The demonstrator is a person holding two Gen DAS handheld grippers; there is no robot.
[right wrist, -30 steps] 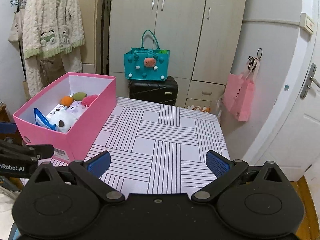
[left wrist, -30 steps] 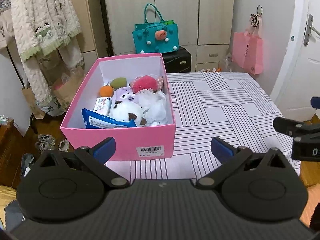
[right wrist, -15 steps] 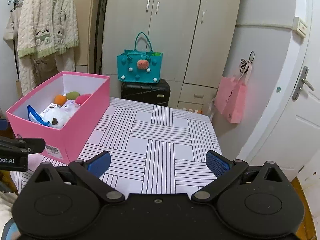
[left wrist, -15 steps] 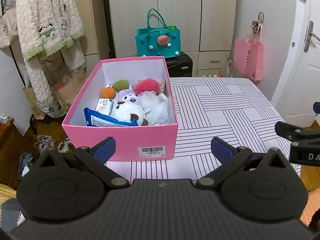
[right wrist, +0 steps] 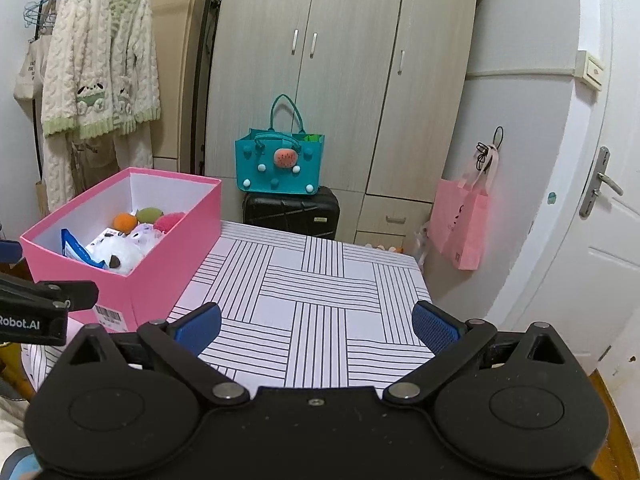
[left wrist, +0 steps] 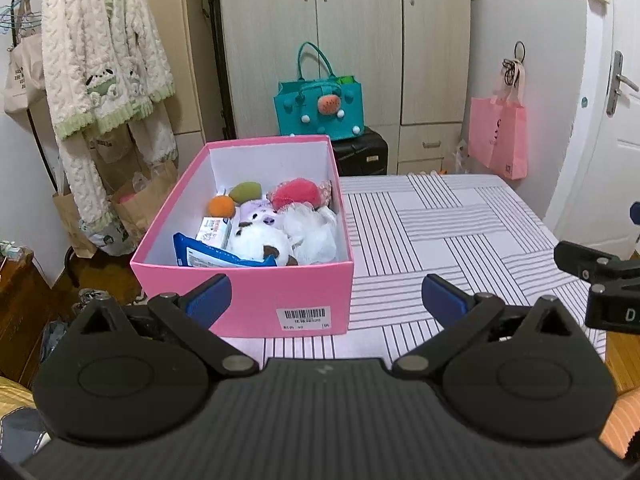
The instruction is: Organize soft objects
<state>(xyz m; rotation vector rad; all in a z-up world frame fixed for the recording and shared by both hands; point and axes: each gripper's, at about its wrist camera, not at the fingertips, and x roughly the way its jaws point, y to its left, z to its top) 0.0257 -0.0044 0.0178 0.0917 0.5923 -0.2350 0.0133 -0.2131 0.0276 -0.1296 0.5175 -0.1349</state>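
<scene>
A pink box stands on the left of the striped table. It holds several soft things: a white plush, a purple plush, an orange ball, a green ball, a red pouf, a white mesh pouf and a blue packet. My left gripper is open and empty, in front of the box. My right gripper is open and empty over the table's near edge; the box is to its left.
A teal bag sits on a black suitcase behind the table. A pink bag hangs at the right by a white door. A fluffy robe hangs at the left. Wardrobes stand behind.
Both grippers have drawn back and tilted up, so the box and table look farther away and lower. Both stay open and empty.
</scene>
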